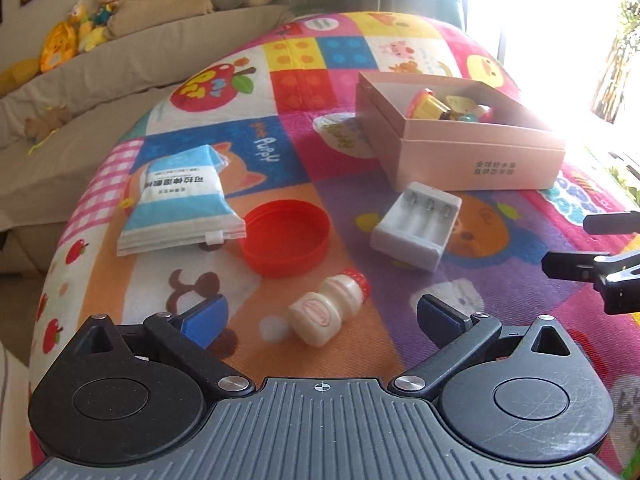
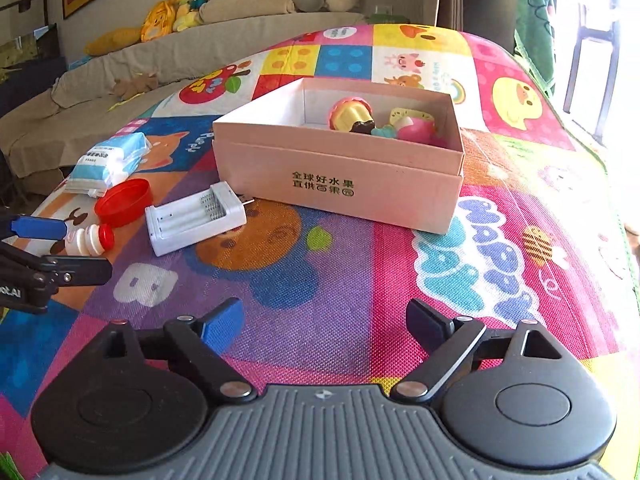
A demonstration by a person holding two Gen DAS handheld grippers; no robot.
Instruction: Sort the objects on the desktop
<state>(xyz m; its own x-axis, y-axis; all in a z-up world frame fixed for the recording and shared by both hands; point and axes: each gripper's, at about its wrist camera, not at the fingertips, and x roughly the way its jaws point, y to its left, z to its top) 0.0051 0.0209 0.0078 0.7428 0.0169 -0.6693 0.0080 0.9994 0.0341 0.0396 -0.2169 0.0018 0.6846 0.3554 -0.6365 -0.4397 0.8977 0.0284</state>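
Note:
A small white yogurt bottle [image 1: 328,310] with a red cap lies on its side on the colourful mat, between the wide-open fingers of my left gripper [image 1: 322,320]; it also shows in the right wrist view [image 2: 89,240]. Beyond it lie a red lid [image 1: 286,236], a white battery charger [image 1: 416,226] and a blue-white wipes packet [image 1: 180,204]. A pink box [image 1: 472,160] holding small toys [image 2: 380,122] stands behind. My right gripper [image 2: 324,326] is open and empty above the mat in front of the box [image 2: 340,176].
A beige sofa [image 1: 80,92] with plush toys [image 2: 176,12] runs along the far left. The mat's left edge [image 1: 52,264] drops off near the packet. A bright window lies to the right.

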